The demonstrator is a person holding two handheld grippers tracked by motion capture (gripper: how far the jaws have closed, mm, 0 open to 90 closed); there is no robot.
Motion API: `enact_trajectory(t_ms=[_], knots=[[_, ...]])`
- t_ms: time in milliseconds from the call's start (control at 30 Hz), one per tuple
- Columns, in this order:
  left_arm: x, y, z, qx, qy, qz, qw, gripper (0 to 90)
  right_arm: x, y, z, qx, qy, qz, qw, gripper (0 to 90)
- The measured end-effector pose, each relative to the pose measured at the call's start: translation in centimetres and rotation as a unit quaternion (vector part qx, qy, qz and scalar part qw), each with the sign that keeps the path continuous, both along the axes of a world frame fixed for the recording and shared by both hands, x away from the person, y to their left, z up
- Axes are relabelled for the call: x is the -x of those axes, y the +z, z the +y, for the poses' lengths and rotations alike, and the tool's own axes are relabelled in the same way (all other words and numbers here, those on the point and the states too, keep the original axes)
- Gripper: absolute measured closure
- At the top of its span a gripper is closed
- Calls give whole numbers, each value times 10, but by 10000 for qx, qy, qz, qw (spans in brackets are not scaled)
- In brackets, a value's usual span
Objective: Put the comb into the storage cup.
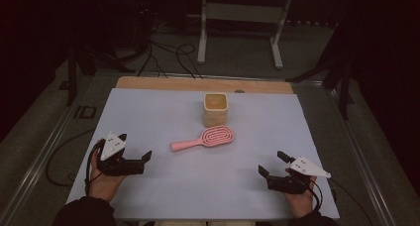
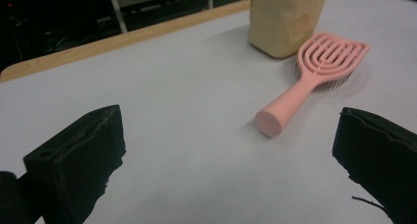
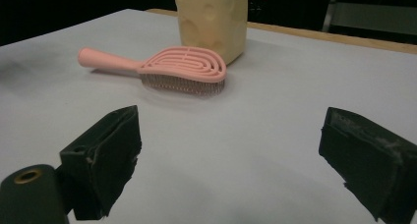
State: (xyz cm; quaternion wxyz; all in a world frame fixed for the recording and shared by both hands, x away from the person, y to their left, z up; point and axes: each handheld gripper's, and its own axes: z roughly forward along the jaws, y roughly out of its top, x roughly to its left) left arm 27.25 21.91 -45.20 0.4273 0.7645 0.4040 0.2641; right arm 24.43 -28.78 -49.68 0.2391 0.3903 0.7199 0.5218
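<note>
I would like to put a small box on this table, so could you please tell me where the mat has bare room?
The white mat is bare left of the yellow cup and right of it, and along the near edge between the left gripper and right gripper. The middle is crowded: the pink brush lies just before the cup.

Cup (image 2: 287,17) top cut off by frame edge.

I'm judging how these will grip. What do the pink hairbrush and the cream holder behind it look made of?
The pink hairbrush looks like matte moulded plastic: uniform colour, slotted head, fine dark bristles underneath. The cream holder looks like matte plastic or silicone, smooth with shallow round dimples; the look leaves it open.
</note>
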Motion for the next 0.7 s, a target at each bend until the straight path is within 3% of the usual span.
enact_trajectory(t_ms=[300,700], knots=[[-16,8,-16,-285,-218,40,9993,2,0,0,0,-11,-2,13,10000,87],[-37,17,-34,-683,-486,138,9964,2,0,0,0,-11,-3,24,10000,87]])
